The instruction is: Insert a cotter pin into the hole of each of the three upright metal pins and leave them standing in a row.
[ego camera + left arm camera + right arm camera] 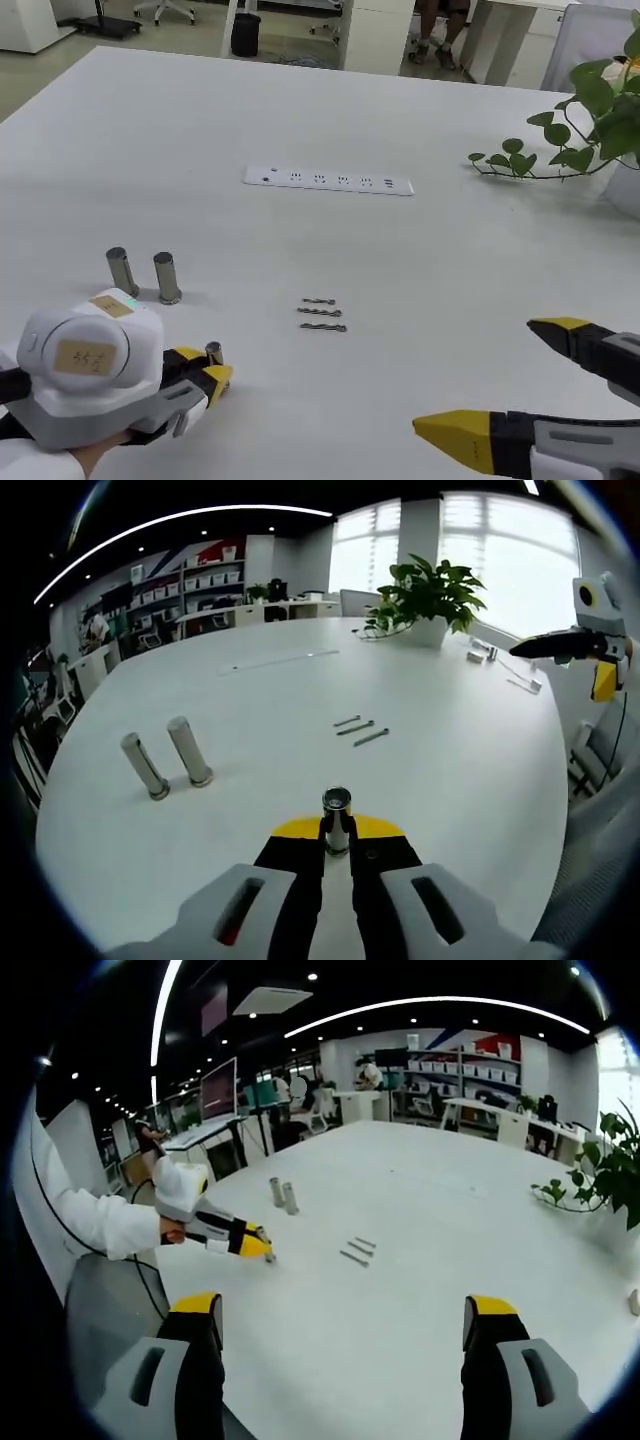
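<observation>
Left gripper clamped on one metal pin, upright at the near left of the table.
Two more pins stand paired just behind; three cotter pins lie mid-table, untouched. Right gripper gapes wide. Next, likely, it pinches one cotter pin for the hole.

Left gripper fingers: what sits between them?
One upright metal pin, clamped by the left gripper. The fingers cover its base, so table contact cannot be seen.
</observation>
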{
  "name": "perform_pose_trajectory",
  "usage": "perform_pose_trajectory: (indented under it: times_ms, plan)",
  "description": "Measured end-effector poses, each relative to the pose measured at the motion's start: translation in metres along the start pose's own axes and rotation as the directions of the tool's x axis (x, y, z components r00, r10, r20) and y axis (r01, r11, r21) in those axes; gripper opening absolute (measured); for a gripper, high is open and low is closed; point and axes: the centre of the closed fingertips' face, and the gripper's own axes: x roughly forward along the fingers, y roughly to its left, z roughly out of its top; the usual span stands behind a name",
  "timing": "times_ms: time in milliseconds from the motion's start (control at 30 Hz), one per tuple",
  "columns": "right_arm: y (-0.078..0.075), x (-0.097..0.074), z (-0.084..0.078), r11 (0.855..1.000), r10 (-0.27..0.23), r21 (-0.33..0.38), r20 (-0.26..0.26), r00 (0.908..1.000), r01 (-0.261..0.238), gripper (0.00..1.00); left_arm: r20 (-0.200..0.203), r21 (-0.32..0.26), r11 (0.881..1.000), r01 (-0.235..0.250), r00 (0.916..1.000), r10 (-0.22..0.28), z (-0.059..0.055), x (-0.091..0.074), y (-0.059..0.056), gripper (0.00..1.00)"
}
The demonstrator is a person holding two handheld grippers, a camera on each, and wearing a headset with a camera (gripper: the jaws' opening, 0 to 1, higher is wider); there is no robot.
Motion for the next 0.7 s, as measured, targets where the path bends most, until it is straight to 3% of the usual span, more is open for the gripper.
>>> perform_pose_trajectory:
  times_ms: [100,400,700]
  plan:
    - [0.002,0.001,0.001,1.0,0.007,-0.002,0.009,0.9999,-0.007,0.98,0.0,-0.001,1.0,-0.003,1.0,0.003,-0.002,0.001,0.001,0.06]
    - [0.005,0.007,-0.005,0.999,0.018,-0.03,-0.027,0.9995,-0.019,0.98,0.002,0.02,1.0,-0.007,1.0,0.007,-0.003,0.001,-0.001,0.06]
    - [0.003,0.009,-0.011,0.999,0.026,-0.026,-0.05,0.9984,-0.028,0.98,0.016,0.071,0.997,-0.013,0.9998,0.012,-0.004,0.0,-0.004,0.06]
